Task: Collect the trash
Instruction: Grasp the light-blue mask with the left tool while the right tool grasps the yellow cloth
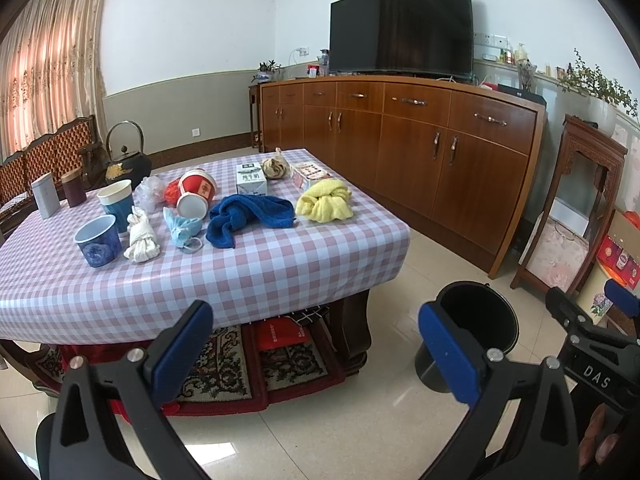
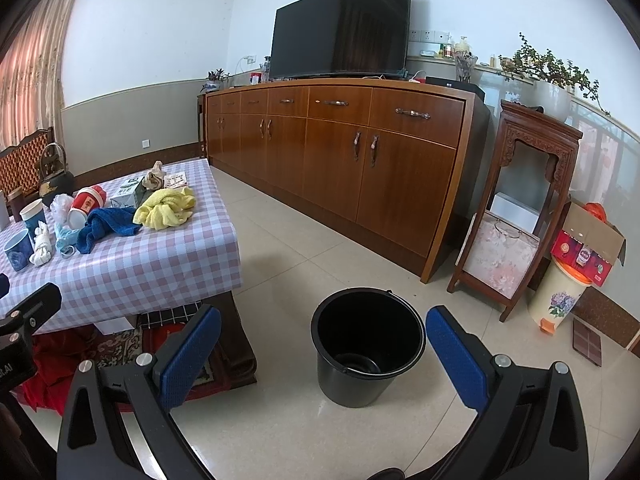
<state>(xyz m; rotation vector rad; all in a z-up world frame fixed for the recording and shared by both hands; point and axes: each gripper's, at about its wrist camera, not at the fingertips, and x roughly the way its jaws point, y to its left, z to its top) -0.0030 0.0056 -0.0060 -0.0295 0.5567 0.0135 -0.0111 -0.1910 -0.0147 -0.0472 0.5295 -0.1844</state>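
A black bucket (image 2: 368,344) stands empty on the tile floor right of the checked table (image 1: 260,264); it also shows in the left wrist view (image 1: 476,320). On the table lie a crumpled blue mask (image 1: 184,232), a white wad (image 1: 141,240), a red cup on its side (image 1: 196,196), a milk carton (image 1: 250,178), a brown crumpled wad (image 1: 275,166), a clear plastic bag (image 1: 150,192), a blue towel (image 1: 248,216) and a yellow towel (image 1: 326,202). My left gripper (image 1: 316,344) is open and empty, short of the table. My right gripper (image 2: 324,354) is open and empty, near the bucket.
Two blue paper cups (image 1: 98,240), tins (image 1: 44,200) and a black kettle (image 1: 126,162) stand at the table's left. A long wooden cabinet (image 1: 400,144) with a TV (image 1: 400,24) lines the wall. A carved stand (image 2: 516,208), a floral bin (image 2: 560,296) and a box stand right.
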